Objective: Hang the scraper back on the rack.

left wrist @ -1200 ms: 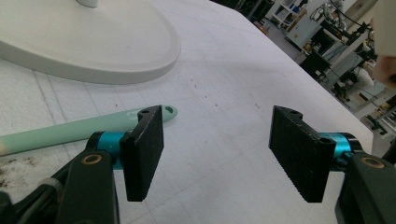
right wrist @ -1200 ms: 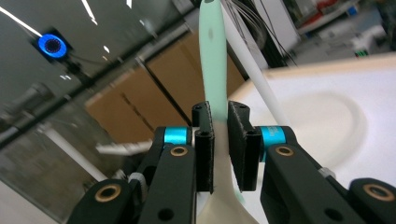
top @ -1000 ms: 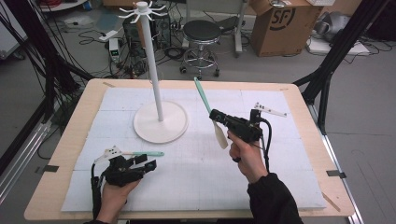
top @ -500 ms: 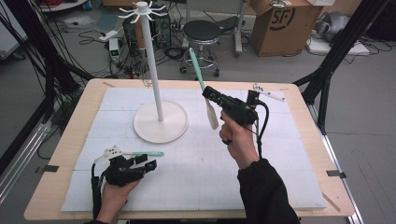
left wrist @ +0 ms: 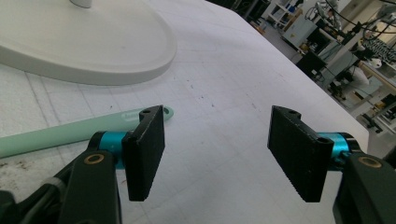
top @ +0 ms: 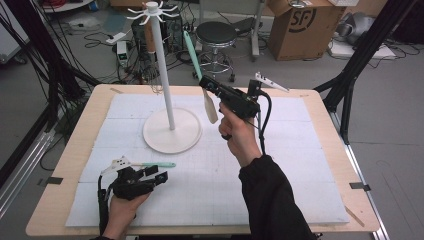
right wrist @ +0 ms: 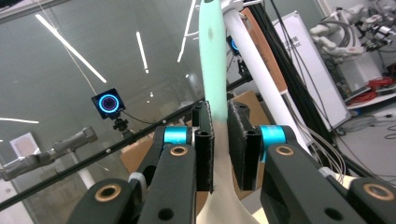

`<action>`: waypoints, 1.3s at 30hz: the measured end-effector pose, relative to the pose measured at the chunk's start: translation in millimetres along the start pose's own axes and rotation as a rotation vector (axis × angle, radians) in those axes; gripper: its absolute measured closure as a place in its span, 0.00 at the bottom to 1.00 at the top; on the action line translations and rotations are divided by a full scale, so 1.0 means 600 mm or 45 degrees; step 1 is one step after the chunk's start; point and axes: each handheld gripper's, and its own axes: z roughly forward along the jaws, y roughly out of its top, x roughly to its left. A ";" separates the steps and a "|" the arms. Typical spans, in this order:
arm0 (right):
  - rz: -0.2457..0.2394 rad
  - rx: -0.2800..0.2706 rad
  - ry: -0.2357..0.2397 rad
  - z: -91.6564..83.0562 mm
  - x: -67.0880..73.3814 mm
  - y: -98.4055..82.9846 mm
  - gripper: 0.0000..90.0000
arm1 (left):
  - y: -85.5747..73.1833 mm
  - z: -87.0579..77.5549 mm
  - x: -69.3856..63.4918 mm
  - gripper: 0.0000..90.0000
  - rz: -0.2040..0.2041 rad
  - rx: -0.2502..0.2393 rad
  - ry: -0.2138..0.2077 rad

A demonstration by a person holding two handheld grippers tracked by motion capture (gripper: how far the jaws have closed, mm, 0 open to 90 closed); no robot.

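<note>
**Item 1. Right gripper** (top: 207, 86): held up in your right hand above the far half of the table, aimed up and away from you. Clenched on item 2; in the right gripper view the two black pads press both flat sides of the handle.

**Item 2. Spatula** (top: 192, 50): mint-green handle, cream blade. Handle runs up and beyond the jaws; the blade (top: 210, 108) hangs below them, off the mat. The top end of the handle is cropped in the right gripper view, so you cannot read a hanging hole there.

**Item 3. Hanging stand** (top: 162, 75): white pole on a round base (top: 172, 136), with a crown of hooks (top: 150, 11) at the top. It stands just to the left of the right gripper; the hooks sit above and left of the handle tip.

**Item 4. Left gripper** (top: 156, 176): resting low on the mat in your left hand, jaws released and wide, nothing between them.

**Item 5. Second utensil** (left wrist: 70, 133): mint-green handle lying flat on the mat, just beyond and outside the left gripper's left jaw, apart from the pads; its end has a small hole.

**Step in hand (judgement):** carrying the spatula up to the stand to hang it.

**Next move (judgement):** you need to lift the handle tip to hook height, bring it across to the left toward one prong, and line up the end with that prong before you loosen the grip. Keep the blade clear of the pole. The second utensil waits for pickup after.
</note>
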 end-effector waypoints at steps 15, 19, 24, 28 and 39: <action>-0.036 0.013 0.019 0.059 0.024 0.016 0.91 | 0.000 -0.001 0.000 0.41 -0.005 -0.006 -0.009; -0.068 0.018 -0.012 0.065 0.026 0.018 0.91 | 0.000 -0.001 0.000 0.41 -0.006 -0.008 -0.006; -0.066 0.031 -0.033 0.068 0.024 0.017 0.91 | 0.000 -0.002 0.000 0.41 -0.006 -0.006 -0.008; -0.060 0.029 -0.030 0.069 0.019 0.016 0.91 | 0.000 -0.002 0.000 0.41 -0.006 -0.006 -0.008; -0.064 0.028 -0.029 0.070 0.020 0.020 0.91 | 0.000 -0.002 0.000 0.41 -0.009 -0.006 -0.010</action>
